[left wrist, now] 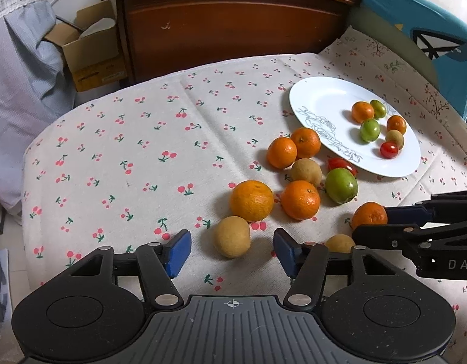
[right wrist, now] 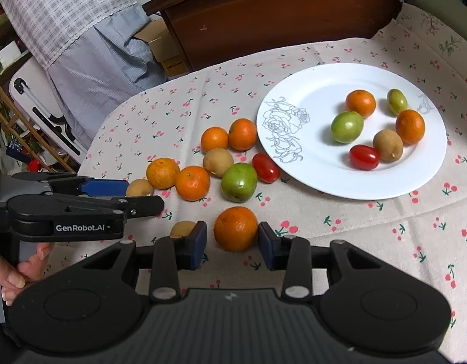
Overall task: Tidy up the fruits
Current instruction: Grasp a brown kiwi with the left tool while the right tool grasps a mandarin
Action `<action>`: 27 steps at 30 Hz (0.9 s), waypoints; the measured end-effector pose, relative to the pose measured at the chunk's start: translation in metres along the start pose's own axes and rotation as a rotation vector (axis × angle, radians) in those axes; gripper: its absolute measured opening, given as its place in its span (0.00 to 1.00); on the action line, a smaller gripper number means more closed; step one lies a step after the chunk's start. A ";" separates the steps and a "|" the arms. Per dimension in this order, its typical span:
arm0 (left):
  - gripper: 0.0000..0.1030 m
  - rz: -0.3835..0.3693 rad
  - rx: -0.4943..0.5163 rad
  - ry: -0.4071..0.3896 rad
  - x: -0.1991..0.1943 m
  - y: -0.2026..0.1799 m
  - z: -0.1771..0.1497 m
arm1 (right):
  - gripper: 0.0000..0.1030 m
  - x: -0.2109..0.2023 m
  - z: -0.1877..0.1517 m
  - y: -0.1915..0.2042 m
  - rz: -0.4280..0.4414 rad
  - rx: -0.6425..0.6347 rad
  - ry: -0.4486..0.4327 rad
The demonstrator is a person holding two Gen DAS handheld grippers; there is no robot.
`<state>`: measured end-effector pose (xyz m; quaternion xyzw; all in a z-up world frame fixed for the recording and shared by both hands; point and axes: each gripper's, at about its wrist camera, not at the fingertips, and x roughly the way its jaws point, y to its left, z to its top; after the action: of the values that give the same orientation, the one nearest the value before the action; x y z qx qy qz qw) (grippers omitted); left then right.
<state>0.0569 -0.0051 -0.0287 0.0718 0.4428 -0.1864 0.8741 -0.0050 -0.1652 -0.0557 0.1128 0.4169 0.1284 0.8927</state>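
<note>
On the cherry-print cloth lies a tan round fruit (left wrist: 232, 236) between the blue pads of my left gripper (left wrist: 231, 253); cloth shows on both sides of it, so the jaws are open. My right gripper (right wrist: 232, 244) straddles an orange (right wrist: 236, 229) that rests on the cloth. Its right pad is at the orange's side and a thin gap shows on the left. A white plate (right wrist: 324, 166) at the right holds several small fruits. More oranges, a green fruit (right wrist: 238, 182), a cherry tomato (right wrist: 265, 167) and tan fruits lie loose beside it.
A dark wooden headboard (left wrist: 233, 30) stands behind the table, with a cardboard box (left wrist: 87, 54) and hanging cloth to its left. A blue cushion (left wrist: 415, 15) sits at the back right. A person's hand (right wrist: 21, 270) holds the left gripper's handle. The table's rounded edge runs along the left.
</note>
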 end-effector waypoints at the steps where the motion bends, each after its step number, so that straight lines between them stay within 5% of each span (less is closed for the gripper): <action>1: 0.52 0.002 0.007 -0.003 0.000 -0.001 0.000 | 0.37 0.000 0.000 0.000 -0.001 -0.004 -0.001; 13: 0.23 0.013 0.027 -0.012 -0.001 -0.006 -0.001 | 0.31 0.001 0.000 0.001 -0.015 -0.034 -0.006; 27: 0.23 0.022 0.021 -0.012 -0.011 -0.013 0.000 | 0.30 -0.005 0.001 0.003 0.009 -0.034 -0.018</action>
<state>0.0458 -0.0140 -0.0193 0.0849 0.4348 -0.1819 0.8779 -0.0080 -0.1636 -0.0507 0.1005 0.4062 0.1384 0.8976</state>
